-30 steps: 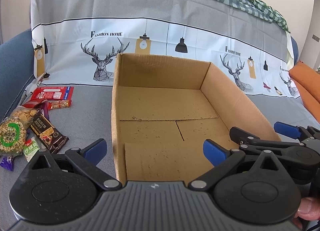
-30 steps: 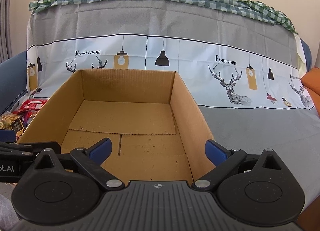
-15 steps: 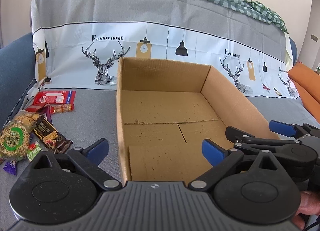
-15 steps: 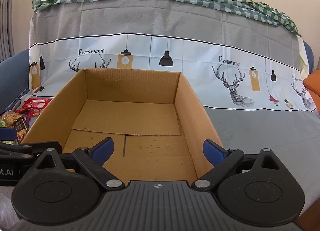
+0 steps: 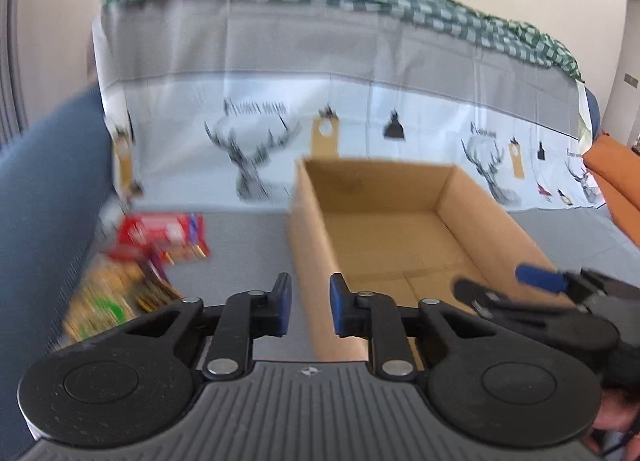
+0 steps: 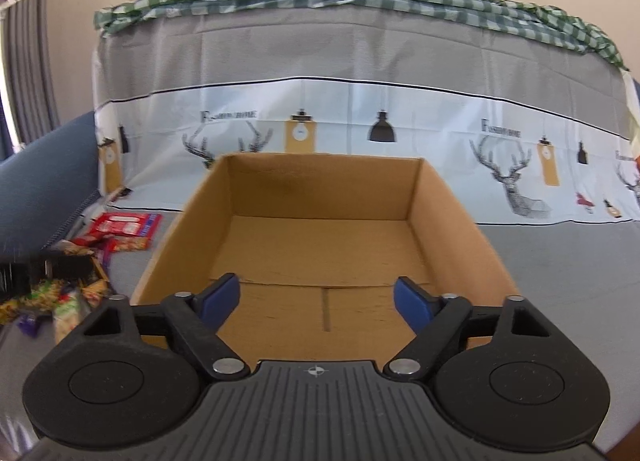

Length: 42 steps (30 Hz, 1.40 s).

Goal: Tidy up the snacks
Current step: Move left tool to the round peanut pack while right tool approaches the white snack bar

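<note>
The cardboard box (image 6: 320,245) holds nothing; the snacks (image 6: 116,229) all lie left of it; left tool (image 5: 308,309) has just been closing, nearly shut, empty; right tool (image 6: 316,301) narrowing, part open, empty.

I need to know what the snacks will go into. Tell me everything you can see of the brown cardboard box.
The brown cardboard box is an open-topped rectangular carton of plain corrugated board with four upright walls. Its floor is made of folded flaps with visible seams, and nothing lies inside. It sits upright on the grey cloth, its far wall toward the deer-print backdrop. The pile of snack packets lies apart from it, beyond its left wall. Neither gripper touches it.
</note>
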Motion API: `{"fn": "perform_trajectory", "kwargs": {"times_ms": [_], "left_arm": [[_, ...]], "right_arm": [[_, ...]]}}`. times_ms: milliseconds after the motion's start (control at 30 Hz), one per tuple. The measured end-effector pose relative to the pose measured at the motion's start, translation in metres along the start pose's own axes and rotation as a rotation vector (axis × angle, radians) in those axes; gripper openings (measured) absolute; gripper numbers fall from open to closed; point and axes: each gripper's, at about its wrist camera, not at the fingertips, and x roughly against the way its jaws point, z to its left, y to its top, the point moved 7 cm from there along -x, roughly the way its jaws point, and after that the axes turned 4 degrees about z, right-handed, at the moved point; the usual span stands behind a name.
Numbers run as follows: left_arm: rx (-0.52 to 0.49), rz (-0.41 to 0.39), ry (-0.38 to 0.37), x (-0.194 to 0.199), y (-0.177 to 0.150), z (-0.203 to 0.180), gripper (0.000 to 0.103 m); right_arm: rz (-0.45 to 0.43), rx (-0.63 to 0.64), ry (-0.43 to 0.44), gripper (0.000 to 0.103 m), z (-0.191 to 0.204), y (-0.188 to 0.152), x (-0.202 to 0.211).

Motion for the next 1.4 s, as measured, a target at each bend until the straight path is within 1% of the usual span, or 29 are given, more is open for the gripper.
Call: {"fn": "perform_trajectory", "kwargs": {"times_ms": [67,133,167,200,233,267,300,367,433,467,533,567,600,633,700,733,767,833,900,1067,1167,1300,1333,1367,1400], "left_arm": [[-0.025,-0.042,0.036,0.001,0.011,0.025,0.022],[-0.020,-0.074,0.079,-0.002,0.013,0.056,0.022],[-0.001,-0.074,0.110,-0.006,0.008,0.073,0.022],[0.027,-0.051,0.143,-0.012,-0.001,0.091,0.022],[0.068,0.010,0.176,-0.021,-0.013,0.107,0.022],[0.130,0.083,0.211,-0.027,-0.022,0.124,0.021],[0.202,0.114,0.211,-0.028,-0.027,0.138,0.021],[0.303,0.117,0.183,-0.025,-0.029,0.159,0.021],[0.332,0.108,0.203,-0.021,-0.029,0.173,0.021],[0.344,0.106,0.211,-0.019,-0.030,0.179,0.021],[0.382,0.098,0.209,-0.015,-0.031,0.188,0.021],[0.399,0.094,0.208,-0.014,-0.032,0.193,0.021],[0.414,0.092,0.208,-0.014,-0.032,0.198,0.021],[0.429,0.095,0.207,-0.015,-0.031,0.202,0.021],[0.456,0.109,0.196,-0.018,-0.033,0.205,0.021],[0.461,0.116,0.189,-0.021,-0.032,0.205,0.021],[0.453,0.117,0.187,-0.022,-0.031,0.204,0.021],[0.429,0.111,0.197,-0.023,-0.029,0.202,0.021],[0.419,0.115,0.205,-0.026,-0.029,0.201,0.022],[0.463,0.138,0.180,-0.033,-0.031,0.206,0.022],[0.470,0.146,0.179,-0.035,-0.033,0.207,0.023],[0.486,0.146,0.178,-0.036,-0.034,0.211,0.032],[0.496,0.147,0.174,-0.037,-0.035,0.213,0.033],[0.503,0.148,0.166,-0.037,-0.036,0.214,0.033],[0.506,0.150,0.161,-0.038,-0.036,0.214,0.033]], "right_arm": [[0.000,-0.012,0.034,0.066,0.012,0.003,0.001],[0.000,-0.018,0.064,0.063,0.024,0.006,0.000],[0.005,-0.017,0.072,0.063,0.031,0.006,0.000],[0.010,-0.014,0.079,0.063,0.037,0.007,-0.002],[0.014,-0.015,0.091,0.063,0.044,0.008,-0.003],[0.016,-0.011,0.102,0.063,0.051,0.009,-0.003],[0.019,0.001,0.106,0.063,0.057,0.009,-0.005],[0.023,0.014,0.124,0.063,0.071,0.010,-0.007],[0.028,0.022,0.143,0.060,0.083,0.010,-0.009],[0.030,0.025,0.155,0.057,0.089,0.010,-0.010],[0.037,0.034,0.178,0.049,0.101,0.007,-0.015],[0.043,0.038,0.191,0.043,0.107,0.005,-0.017],[0.049,0.041,0.207,0.041,0.114,0.002,-0.020],[0.051,0.042,0.216,0.042,0.120,0.001,-0.022],[0.031,0.074,0.203,0.041,0.131,0.002,-0.023],[0.043,0.076,0.221,0.041,0.136,0.002,-0.025],[0.044,0.071,0.229,0.041,0.139,0.003,-0.026],[0.014,0.112,0.218,0.041,0.148,0.005,-0.022],[0.004,0.144,0.233,0.041,0.158,0.004,-0.022],[0.045,0.144,0.271,0.041,0.172,-0.002,-0.029],[0.058,0.142,0.281,0.041,0.179,-0.006,-0.033],[0.077,0.144,0.298,0.041,0.188,-0.012,-0.040],[0.085,0.146,0.302,0.042,0.191,-0.015,-0.042],[0.099,0.148,0.315,0.044,0.195,-0.017,-0.045],[0.113,0.152,0.331,0.050,0.199,-0.020,-0.047]]}}
